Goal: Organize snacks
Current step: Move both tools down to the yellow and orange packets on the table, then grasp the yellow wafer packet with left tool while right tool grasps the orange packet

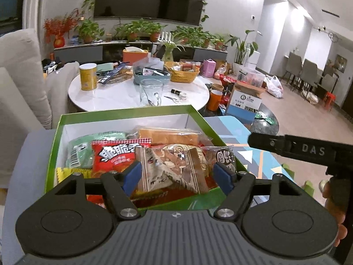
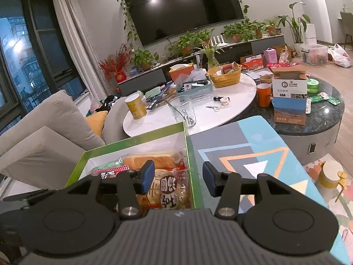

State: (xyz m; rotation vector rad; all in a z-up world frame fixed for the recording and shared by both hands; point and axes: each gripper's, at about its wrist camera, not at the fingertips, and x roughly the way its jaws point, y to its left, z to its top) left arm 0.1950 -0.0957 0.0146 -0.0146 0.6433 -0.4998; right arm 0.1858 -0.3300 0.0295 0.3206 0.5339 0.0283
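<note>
left gripper [image 1: 177, 174]: blue pads set wide apart on either side of a brown-and-white snack packet [image 1: 174, 167]; whether the pads press it or only flank it cannot be told.
right gripper [image 2: 178, 177]: jaws wide open, holding nothing; it hangs over the right wall of the box, left pad above the contents, right pad above the mat.
green box [image 1: 123, 116]: open, white inside, on a patterned mat [image 2: 253, 154]; holds all the snacks visible.
box contents: red crisp bag [image 1: 114, 156] left of the held packet; pale green packet [image 1: 81, 150] at far left; wrapped loaf of bread [image 1: 169, 135] along the back wall; clear bag with a round printed label [image 2: 169, 190] at the right side.
background: white round table [image 1: 123, 95] beyond the box, bearing a glass jug [image 1: 151, 91], a yellow can [image 1: 88, 76], scissors [image 1: 175, 99] and a yellow basket [image 1: 182, 71].
</note>
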